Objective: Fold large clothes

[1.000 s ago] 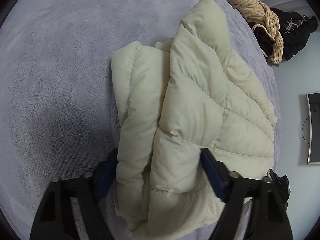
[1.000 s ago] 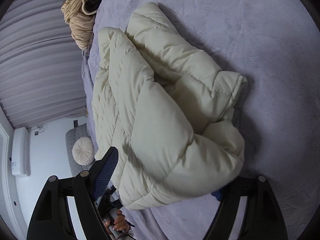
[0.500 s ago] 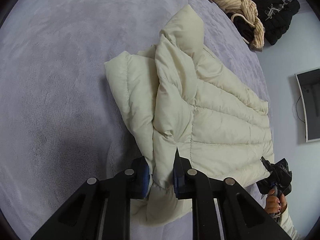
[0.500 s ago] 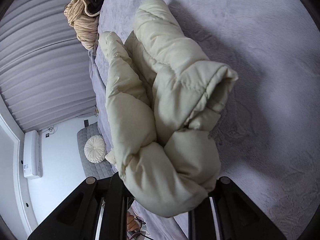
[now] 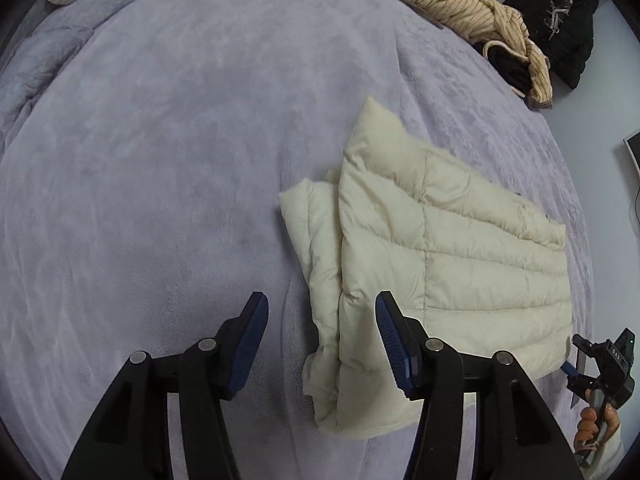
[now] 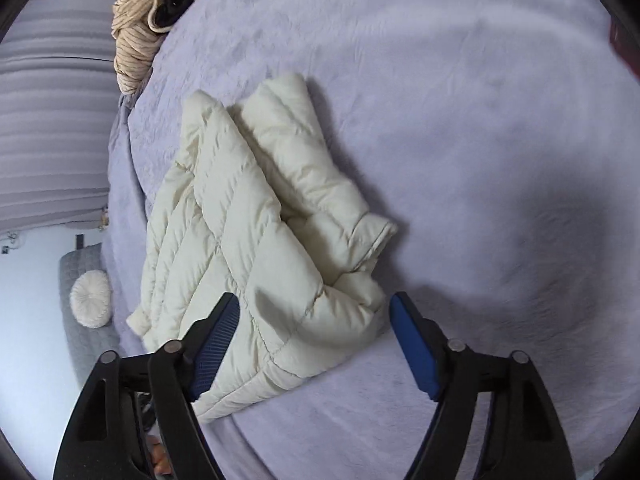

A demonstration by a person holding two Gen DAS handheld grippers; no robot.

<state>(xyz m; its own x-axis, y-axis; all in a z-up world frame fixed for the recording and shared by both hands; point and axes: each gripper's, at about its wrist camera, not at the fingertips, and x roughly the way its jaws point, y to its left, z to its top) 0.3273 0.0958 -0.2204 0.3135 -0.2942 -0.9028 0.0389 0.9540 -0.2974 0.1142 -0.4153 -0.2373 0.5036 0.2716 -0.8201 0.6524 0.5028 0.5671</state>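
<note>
Left wrist view: the left gripper gapes wide, empty — the folded jacket lies on the bed, ahead-right.

Right wrist view: the right gripper is spread wide, nearer, jacket stretching forward-left.

Left gripper: jaws spread wide apart, nothing held between them. Both black finger arms extend forward from the bottom edge of the left wrist view; the blue ribbed pads face each other across the gap.

Right gripper: jaws likewise spread wide, nothing clamped. The blue pads face inward, the black finger arms angled outward from the lower frame edge.

In the left wrist view, the right gripper appears at the lower right edge, gripped by the person's right hand; only the fingers around the handle are visible.
</note>
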